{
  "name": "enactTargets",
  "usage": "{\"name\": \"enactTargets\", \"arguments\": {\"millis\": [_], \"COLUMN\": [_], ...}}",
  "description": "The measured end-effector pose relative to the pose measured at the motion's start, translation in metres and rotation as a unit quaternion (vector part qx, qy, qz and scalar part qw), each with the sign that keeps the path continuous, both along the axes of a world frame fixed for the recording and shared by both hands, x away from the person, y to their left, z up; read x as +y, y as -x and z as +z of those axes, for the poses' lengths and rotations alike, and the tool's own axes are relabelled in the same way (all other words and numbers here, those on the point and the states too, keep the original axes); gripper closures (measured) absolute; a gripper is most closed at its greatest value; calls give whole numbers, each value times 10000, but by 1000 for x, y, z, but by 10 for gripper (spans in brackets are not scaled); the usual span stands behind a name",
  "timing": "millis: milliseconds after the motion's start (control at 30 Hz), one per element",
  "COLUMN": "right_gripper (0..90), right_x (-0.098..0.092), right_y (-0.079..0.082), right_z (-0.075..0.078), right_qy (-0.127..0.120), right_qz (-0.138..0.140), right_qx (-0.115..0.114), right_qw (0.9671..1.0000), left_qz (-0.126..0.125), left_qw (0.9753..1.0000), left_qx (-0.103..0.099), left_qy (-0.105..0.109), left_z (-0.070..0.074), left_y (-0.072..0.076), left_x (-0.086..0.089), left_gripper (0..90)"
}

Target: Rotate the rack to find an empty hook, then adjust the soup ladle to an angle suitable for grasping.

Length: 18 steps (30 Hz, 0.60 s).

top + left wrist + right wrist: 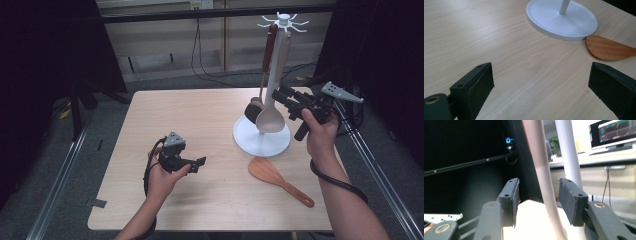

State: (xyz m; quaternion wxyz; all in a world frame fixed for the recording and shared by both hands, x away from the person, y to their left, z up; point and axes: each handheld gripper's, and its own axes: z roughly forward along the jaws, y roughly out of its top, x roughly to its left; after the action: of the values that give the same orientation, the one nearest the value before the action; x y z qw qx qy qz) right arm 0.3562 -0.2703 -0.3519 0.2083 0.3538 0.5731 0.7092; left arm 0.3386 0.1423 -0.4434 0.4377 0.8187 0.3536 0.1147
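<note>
The left gripper (199, 163) hovered wide open at lower centre. At right, the right gripper (284, 96) stood open around the hanging spoon (271, 117), not gripping it.

Wooden spatula (610, 47) handle runs off frame.

Light wood table (200, 115) on grey floor (165, 82), black curtains (45, 50) both sides, cables (200, 60) behind.
</note>
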Motion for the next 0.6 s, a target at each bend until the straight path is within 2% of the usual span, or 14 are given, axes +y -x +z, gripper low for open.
{"name": "enactTargets", "arguments": {"millis": [167,267,367,400,433,467,500,533,600], "right_gripper": [433,442,521,586,677,677,696,709,734], "right_x": [-1,-3,-4,-4,-5,-5,-5,-5,-3], "right_y": [4,6,8,10,13,13,13,13,13], "right_z": [11,17,24,27,31,31,34,38,44], "right_qy": [-30,-34,-110,-226,-396,-396,-500,-499,-534], "right_qz": [-284,-386,-581,-696,-990,-990,-1012,-1143,-1178], "right_qx": [-324,-456,-623,-671,-758,-758,-810,-844,-907], "right_qw": [9991,9982,9963,9951,9914,9914,9903,9886,9874], "left_qz": [34,35,37,27,33,54,66,67,46], "left_qw": [10000,10000,10000,10000,10000,10000,10000,10000,10000], "left_qx": [9,5,-7,5,5,29,36,30,10], "left_qy": [49,43,39,48,44,44,27,24,39], "left_z": [0,0,0,-1,-1,-2,-2,-2,-2], "left_y": [0,0,0,0,0,0,0,0,0], "left_x": [0,0,0,0,0,0,0,1,0], "left_gripper": [61,61,61,61,61,61,61,61,61]}}
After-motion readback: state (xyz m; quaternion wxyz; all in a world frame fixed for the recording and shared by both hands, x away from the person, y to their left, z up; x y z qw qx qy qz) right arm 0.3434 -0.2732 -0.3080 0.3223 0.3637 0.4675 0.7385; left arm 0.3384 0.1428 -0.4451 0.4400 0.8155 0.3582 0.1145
